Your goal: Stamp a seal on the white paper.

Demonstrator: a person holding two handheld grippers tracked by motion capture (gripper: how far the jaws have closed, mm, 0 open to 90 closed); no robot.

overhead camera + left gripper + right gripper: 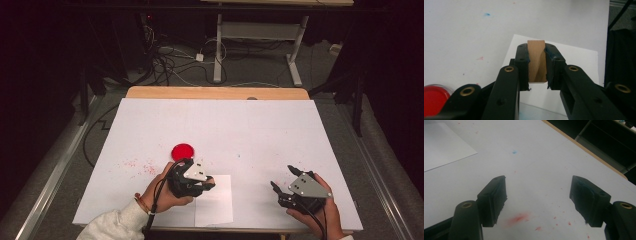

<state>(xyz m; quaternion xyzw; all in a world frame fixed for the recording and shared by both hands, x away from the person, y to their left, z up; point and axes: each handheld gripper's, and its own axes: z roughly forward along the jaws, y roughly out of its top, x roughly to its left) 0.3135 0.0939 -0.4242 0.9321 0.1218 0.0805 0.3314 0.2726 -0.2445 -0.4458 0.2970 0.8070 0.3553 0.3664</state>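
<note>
My left gripper [537,48] is shut on a small upright wooden block [536,62], held between both jaws above a white paper sheet [574,62]. In the high view the left gripper [205,184] sits at the sheet's [215,202] left edge, just in front of a round red dish [182,151]. The dish [434,98] also shows at the bottom left of the left gripper view. My right gripper [281,176] hovers at the table's front right, jaws wide apart. Nothing lies between them in the right gripper view [538,182].
A white cover [250,130] spreads over the wooden table, with red specks [140,165] left of the dish and red smears [517,218] under the right gripper. A small blue spot [514,152] marks the cover. Beyond the far edge, cables [170,60] and a desk frame [260,35] stand on the floor.
</note>
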